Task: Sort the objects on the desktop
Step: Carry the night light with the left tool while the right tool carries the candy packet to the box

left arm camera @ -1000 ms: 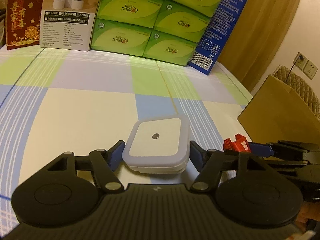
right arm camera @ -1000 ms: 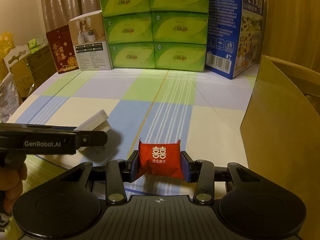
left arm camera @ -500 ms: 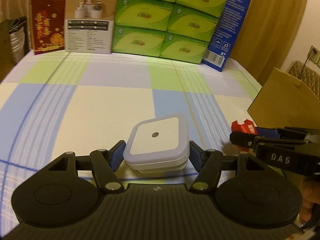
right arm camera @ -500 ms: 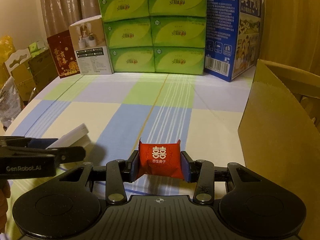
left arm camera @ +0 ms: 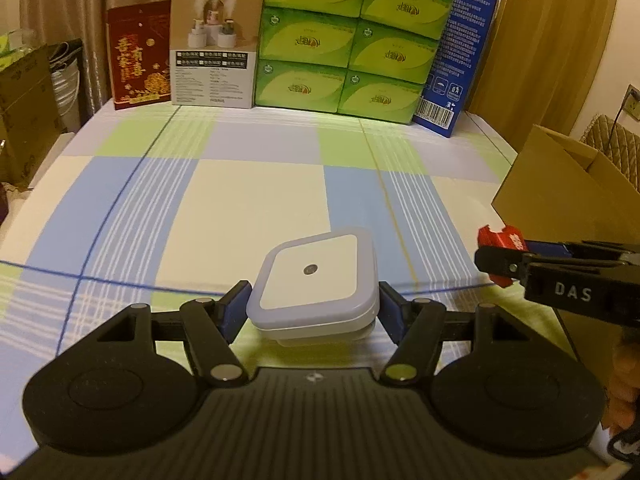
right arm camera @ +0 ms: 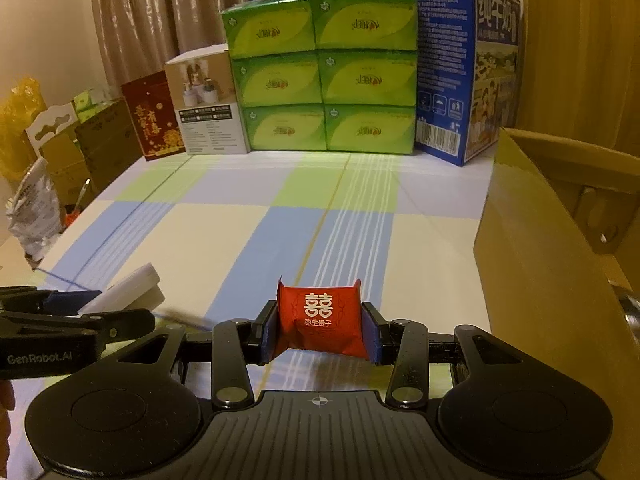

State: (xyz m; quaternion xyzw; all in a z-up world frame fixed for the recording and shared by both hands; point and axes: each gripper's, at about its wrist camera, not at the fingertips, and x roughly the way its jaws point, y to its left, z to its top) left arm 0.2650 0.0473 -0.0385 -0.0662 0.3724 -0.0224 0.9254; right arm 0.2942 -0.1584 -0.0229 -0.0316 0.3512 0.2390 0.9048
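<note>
Both grippers are carrying: left gripper (left arm camera: 312, 312) clamping the night light (left arm camera: 316, 280), right gripper (right arm camera: 320, 332) clamping the candy (right arm camera: 320, 320), next likely needing drops into the right-side box (right arm camera: 532, 280).

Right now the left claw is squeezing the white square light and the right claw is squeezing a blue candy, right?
Almost. The right claw is squeezing a red candy, not a blue one; the right wrist view shows it. The left claw is squeezing the white square light.
</note>
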